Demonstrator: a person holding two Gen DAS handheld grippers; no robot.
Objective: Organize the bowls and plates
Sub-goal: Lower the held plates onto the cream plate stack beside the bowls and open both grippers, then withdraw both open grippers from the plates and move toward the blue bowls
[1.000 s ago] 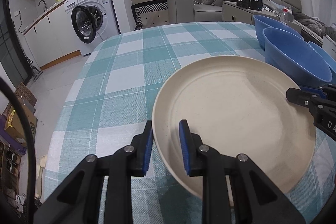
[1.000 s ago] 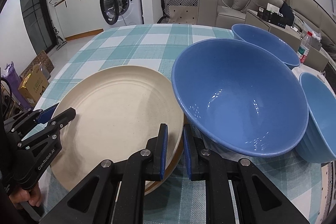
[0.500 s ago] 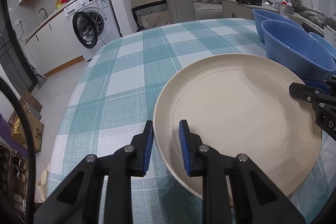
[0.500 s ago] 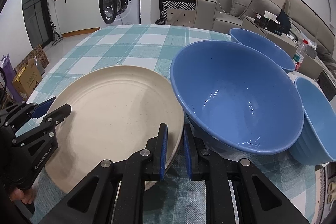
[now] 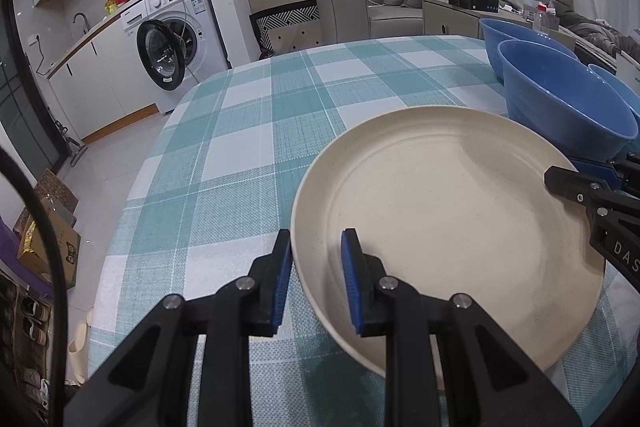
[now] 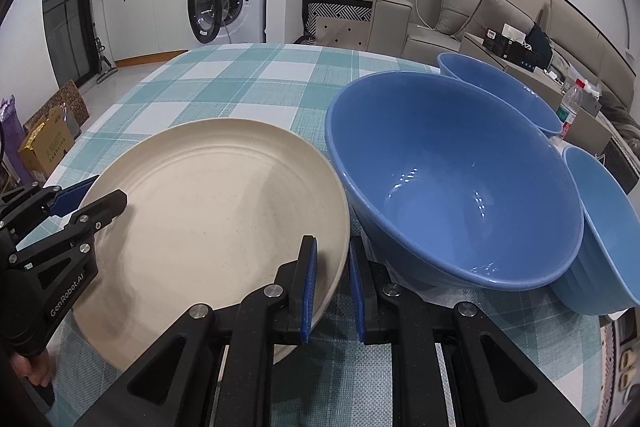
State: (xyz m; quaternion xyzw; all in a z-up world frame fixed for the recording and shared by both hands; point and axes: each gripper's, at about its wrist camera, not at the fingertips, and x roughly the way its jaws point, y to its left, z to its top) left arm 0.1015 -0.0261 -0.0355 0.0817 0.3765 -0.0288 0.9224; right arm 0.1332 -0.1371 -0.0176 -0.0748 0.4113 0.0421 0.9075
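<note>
Both your grippers, left (image 5: 316, 267) and right (image 6: 332, 267), clamp the cream plate's (image 6: 208, 211) rim; your left gripper reads "GenRobot.AI".

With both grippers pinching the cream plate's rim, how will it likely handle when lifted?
The plate looks rigid, so it should lift flat without sagging. Its matte speckled surface probably grips the pads fairly well. It is wide and shallow, with the left gripper and right gripper on opposite rims; uneven lifting could tilt it against the bowl.
</note>
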